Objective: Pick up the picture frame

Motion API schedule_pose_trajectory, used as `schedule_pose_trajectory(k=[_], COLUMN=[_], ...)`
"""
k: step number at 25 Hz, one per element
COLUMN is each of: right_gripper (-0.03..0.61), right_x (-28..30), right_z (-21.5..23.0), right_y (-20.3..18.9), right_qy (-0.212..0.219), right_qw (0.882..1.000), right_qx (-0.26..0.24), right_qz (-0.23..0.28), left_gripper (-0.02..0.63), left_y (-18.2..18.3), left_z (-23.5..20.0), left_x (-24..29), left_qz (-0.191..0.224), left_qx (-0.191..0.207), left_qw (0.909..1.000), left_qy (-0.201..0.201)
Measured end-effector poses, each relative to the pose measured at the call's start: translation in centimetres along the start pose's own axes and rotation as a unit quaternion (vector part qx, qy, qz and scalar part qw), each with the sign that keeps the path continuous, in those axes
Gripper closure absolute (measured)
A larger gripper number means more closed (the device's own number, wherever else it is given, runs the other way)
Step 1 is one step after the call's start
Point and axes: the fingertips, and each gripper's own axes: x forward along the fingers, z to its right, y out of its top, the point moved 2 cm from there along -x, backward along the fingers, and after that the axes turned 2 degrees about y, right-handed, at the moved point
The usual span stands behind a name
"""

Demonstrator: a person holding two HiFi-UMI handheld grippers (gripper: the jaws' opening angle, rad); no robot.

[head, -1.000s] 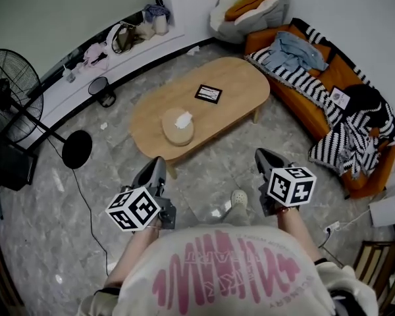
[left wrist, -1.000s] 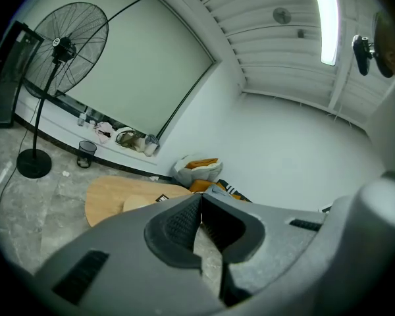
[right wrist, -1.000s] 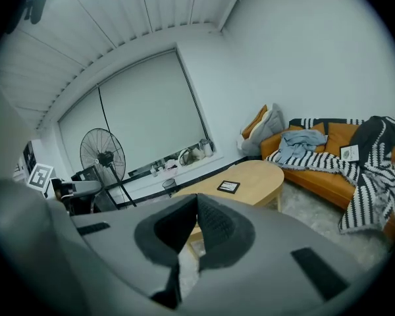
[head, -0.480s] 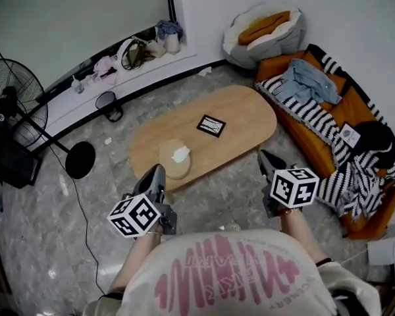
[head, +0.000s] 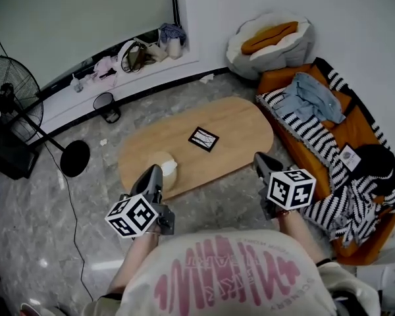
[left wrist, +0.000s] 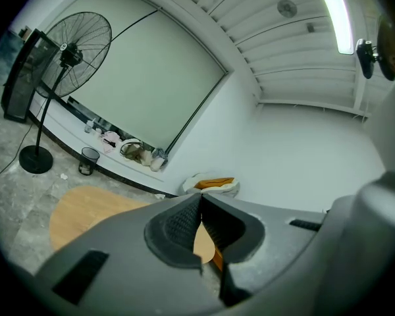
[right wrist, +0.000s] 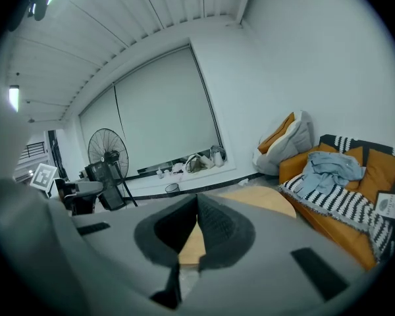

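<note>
The picture frame, small, dark-edged and with a pale picture, lies flat near the middle of the oval wooden coffee table. Neither gripper view shows it. Both grippers are held over the floor at the table's near side, well short of the frame. My left gripper is shut and empty, and its jaws meet tip to tip in the left gripper view. On the other side, my right gripper also has its jaws pressed together with nothing between them.
A round wooden tissue holder stands at the table's near left end, partly behind my left gripper. An orange sofa with a striped blanket lies to the right. A standing fan, a small bin and a cluttered sill are at the left and back.
Both grippers have come closer to the table's near edge. The tissue holder now sits partly behind the left gripper. Both stay shut.
</note>
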Motion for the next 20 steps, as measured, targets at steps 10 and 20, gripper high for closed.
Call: schedule_pose_trajectory(k=[10,20], right_gripper=[0.572,0.572], right_x=[2.2,7.4], right_z=[3.1,6.4], right_y=[-4.0,-2.0], right_qy=[-0.005,-0.012], right_qw=[0.998,0.998], right_qx=[0.032,0.032], right_qz=[-0.053,-0.058], left_gripper=[0.609,0.609], left_y=[-4.2,-4.0], left_z=[-2.1,-2.4], left_x=[1.3,9.5], left_qz=[-0.045,-0.057], left_qx=[-0.001,0.004], left_qw=[0.9977,0.9980], left_qy=[0.051,0.025])
